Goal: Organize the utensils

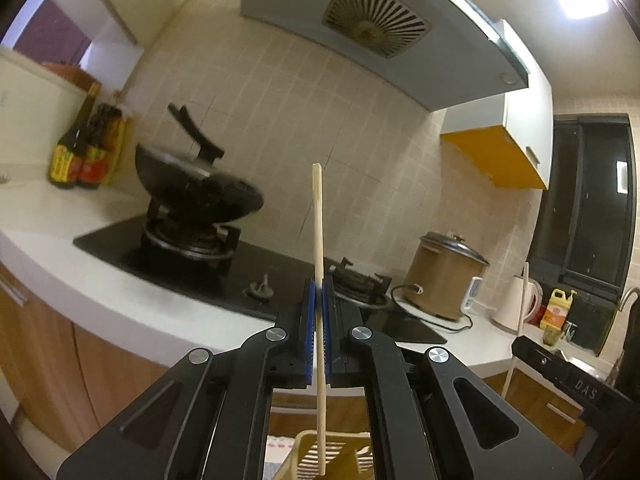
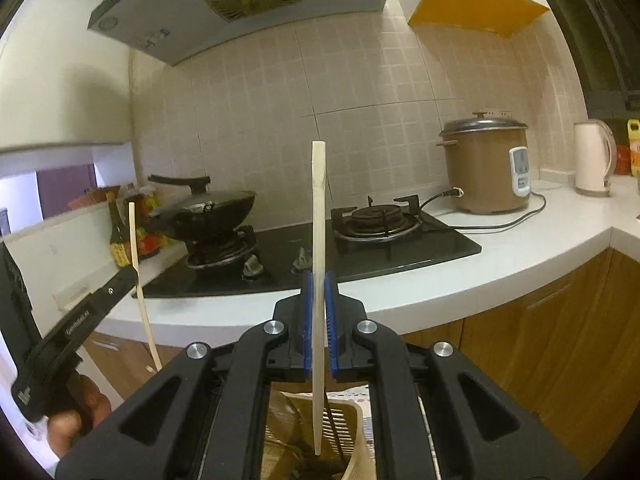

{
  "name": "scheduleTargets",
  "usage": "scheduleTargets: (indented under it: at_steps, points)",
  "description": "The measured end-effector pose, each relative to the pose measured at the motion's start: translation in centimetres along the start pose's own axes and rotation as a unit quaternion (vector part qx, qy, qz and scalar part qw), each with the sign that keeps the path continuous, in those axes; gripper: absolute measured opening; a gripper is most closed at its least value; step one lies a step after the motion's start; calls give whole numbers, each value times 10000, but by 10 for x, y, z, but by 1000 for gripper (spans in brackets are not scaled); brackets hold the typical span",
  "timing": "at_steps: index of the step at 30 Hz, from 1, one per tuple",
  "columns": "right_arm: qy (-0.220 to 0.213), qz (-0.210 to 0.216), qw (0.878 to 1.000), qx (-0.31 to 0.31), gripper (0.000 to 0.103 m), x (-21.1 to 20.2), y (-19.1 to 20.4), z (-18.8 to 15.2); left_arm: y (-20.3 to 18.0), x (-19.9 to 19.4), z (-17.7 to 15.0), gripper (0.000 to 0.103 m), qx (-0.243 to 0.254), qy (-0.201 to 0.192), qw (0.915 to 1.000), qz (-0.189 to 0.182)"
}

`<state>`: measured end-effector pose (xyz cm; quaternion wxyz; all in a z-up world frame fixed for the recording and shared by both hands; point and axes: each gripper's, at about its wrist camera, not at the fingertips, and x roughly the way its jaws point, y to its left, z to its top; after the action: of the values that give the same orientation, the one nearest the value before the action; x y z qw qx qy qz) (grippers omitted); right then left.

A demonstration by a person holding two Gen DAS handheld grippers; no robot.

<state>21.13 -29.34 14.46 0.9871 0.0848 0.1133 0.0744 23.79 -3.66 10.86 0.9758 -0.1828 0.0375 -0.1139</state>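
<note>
My left gripper [image 1: 319, 285] is shut on a pale wooden chopstick [image 1: 319, 240] that stands nearly upright between its blue pads; the stick's lower end hangs over a beige slotted utensil holder [image 1: 316, 456] below. My right gripper [image 2: 319, 280] is shut on a second, flatter pale chopstick [image 2: 318, 220], also upright, its tip pointing down into a beige slotted utensil holder [image 2: 348, 420] with dark utensils in it. In the right wrist view the left gripper [image 2: 135, 270] shows at the left with its chopstick [image 2: 138, 264], a hand [image 2: 76, 416] under it. In the left wrist view the other chopstick [image 1: 520, 312] shows at the right.
A white counter [image 2: 460, 276] carries a black gas hob [image 2: 360, 252] with a wok [image 2: 212, 212] on the left burner. Sauce bottles [image 1: 80, 152] stand at the far left, a brown rice cooker [image 2: 488, 168] and white kettle [image 2: 592, 160] to the right. Wooden cabinets [image 2: 540, 352] below.
</note>
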Motion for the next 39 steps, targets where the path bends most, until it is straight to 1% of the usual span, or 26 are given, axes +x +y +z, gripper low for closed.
scheduleTargets:
  at_steps: [4, 6, 10, 11, 13, 15, 16, 17, 18, 19, 21, 24, 25, 26, 28, 32, 34, 37, 39]
  points:
    - [-60, -101, 9995, -299, 5, 2, 10, -13, 9, 4, -10, 1, -127, 51, 9999, 57]
    - [-26, -113, 9992, -391, 5, 4, 14, -18, 10, 3, -13, 2, -170, 117, 9998, -3]
    - [-40, -187, 9979, -623, 5, -3, 18, -29, 10, -3, -18, 2, -87, 245, 9996, -124]
    - [3, -152, 9980, -616, 5, -6, 18, -31, 11, -5, -18, 4, -94, 315, 9993, -181]
    - [166, -31, 9987, -486, 7, -13, 14, -34, 14, -12, -18, 18, -164, 425, 9985, -296]
    - [297, 48, 9989, -359, 15, -20, 9, -37, 18, -25, -15, 19, -185, 425, 9983, -356]
    - [350, 41, 9990, -293, 28, -27, 6, -38, 18, -31, -14, 22, -173, 428, 9982, -376]
    - [356, 28, 9991, -248, 51, -33, 4, -39, 20, -39, -12, 24, -164, 433, 9980, -430]
    - [320, 42, 9993, -190, 59, -42, 1, -40, 20, -47, -10, 30, -146, 433, 9979, -449]
    - [288, 51, 9994, -162, 59, -49, 0, -40, 21, -56, -8, 38, -106, 431, 9980, -454]
    - [346, 58, 9993, -130, 59, -63, 0, -42, 20, -77, -5, 49, 42, 449, 9980, -441]
    - [550, 93, 9984, 35, 61, -86, 0, -48, 16, -100, -8, 55, 247, 615, 9973, -326]
    - [591, 104, 9982, 60, 65, -91, 0, -51, 15, -106, -11, 61, 270, 683, 9967, -341]
    - [611, 98, 9981, 76, 68, -98, 1, -55, 14, -115, -15, 63, 273, 758, 9961, -358]
    - [638, -3, 9980, -2, 72, -111, 6, -63, 12, -129, -23, 66, 263, 831, 9956, -350]
    - [706, -231, 9970, -217, 77, -128, 18, -79, 5, -152, -42, 68, 285, 924, 9950, -238]
    - [665, -323, 9968, -302, 80, -134, 23, -86, -2, -160, -49, 73, 393, 934, 9947, -195]
    - [536, -530, 9961, -450, 86, -140, 28, -96, -13, -168, -61, 78, 632, 894, 9939, -115]
    - [429, -669, 9956, -498, 88, -141, 30, -104, -18, -171, -72, 80, 757, 873, 9933, -42]
